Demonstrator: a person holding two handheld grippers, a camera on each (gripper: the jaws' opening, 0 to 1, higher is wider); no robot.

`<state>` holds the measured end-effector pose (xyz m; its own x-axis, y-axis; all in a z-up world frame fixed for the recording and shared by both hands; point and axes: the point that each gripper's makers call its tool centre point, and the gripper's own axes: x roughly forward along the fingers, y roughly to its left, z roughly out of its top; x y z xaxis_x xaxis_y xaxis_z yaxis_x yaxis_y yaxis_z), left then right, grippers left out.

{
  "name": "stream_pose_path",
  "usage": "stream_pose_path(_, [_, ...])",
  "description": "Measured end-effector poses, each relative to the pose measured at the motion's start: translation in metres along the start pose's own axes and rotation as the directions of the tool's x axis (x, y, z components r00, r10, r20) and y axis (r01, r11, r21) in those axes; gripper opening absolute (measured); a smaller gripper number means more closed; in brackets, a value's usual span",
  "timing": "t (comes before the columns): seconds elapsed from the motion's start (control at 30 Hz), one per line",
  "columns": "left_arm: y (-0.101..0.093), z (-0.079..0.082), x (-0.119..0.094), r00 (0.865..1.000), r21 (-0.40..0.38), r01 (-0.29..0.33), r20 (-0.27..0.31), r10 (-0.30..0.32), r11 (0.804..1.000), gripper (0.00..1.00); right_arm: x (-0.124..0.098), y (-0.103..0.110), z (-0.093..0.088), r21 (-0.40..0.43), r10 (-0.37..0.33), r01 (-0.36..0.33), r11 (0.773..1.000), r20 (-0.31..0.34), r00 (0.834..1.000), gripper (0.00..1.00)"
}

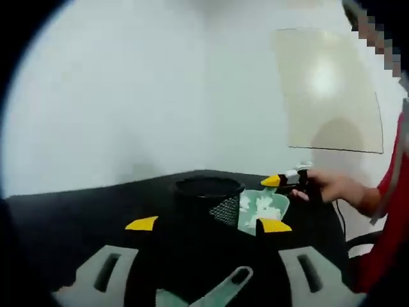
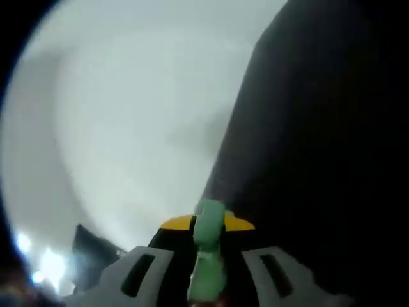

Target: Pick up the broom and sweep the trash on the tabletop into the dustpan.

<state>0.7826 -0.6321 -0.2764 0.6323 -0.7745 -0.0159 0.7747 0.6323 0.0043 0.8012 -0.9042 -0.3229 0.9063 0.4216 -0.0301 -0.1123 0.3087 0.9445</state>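
Note:
My right gripper (image 2: 208,224) is shut on a pale green broom handle (image 2: 208,256), whose end pokes out just past the yellow fingertips. That same gripper (image 1: 281,181) comes in from the right, held by a hand, just above a green floral piece (image 1: 261,208) that looks like the dustpan or brush head. My left gripper (image 1: 208,224) hangs over the black tabletop (image 1: 77,217) with its jaws wide apart. A green slotted handle (image 1: 227,286) lies low between their bases. I cannot tell whether it joins the floral piece.
A black mesh bin (image 1: 208,190) stands on the table just left of the floral piece. White walls rise behind, with a pale board (image 1: 329,89) on the right wall. A person's red sleeve (image 1: 390,198) is at the right edge.

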Motion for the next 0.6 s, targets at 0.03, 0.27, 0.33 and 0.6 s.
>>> stream_pose_path(0.03, [0.006,0.004,-0.008,1.000,0.019,-0.012,0.027,0.012,1.000,0.54,0.000,0.000,-0.001,0.004,0.000,0.000,1.000,-0.006,1.000,0.19])
stream_pose_path(0.27, [0.030,0.016,-0.039,0.986,-0.003,-0.057,0.159,0.056,0.998,0.51,-0.002,0.002,0.000,0.020,-0.007,0.007,1.000,0.001,1.000,0.24])
stream_pose_path(0.33, [0.028,0.012,-0.037,0.987,-0.066,-0.040,0.152,0.049,0.997,0.49,-0.003,-0.004,-0.002,0.023,-0.033,0.034,0.999,-0.013,0.999,0.14])
stream_pose_path(0.6, [0.032,0.010,-0.041,0.986,-0.030,-0.084,0.141,0.088,0.996,0.39,-0.004,0.003,0.001,0.209,-0.003,0.003,0.978,0.002,1.000,0.12])
